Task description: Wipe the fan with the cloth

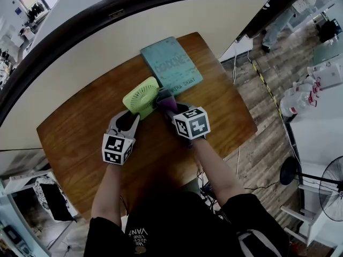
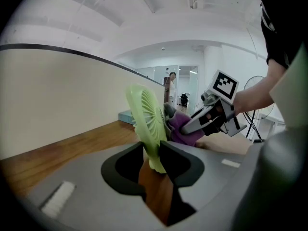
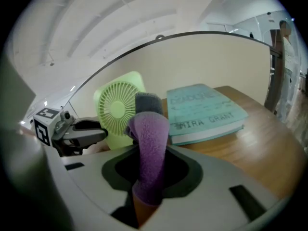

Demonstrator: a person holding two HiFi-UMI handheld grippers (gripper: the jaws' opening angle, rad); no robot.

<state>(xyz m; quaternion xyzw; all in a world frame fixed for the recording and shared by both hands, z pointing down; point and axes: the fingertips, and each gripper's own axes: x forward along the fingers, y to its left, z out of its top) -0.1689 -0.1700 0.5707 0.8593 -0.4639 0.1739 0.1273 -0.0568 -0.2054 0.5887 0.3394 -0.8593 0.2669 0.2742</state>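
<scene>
Left gripper point(image 2: 153, 154) pinches green fan point(image 1: 142, 97) upright | right gripper point(image 3: 150, 177) clamps purple cloth point(image 3: 150, 138) | grille just left of cloth, centre frame

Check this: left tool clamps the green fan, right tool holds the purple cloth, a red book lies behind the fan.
Wrong in one thing: the book is teal, not red, as the right gripper view shows. The left tool does clamp the green fan, and the right tool holds the purple cloth.
</scene>
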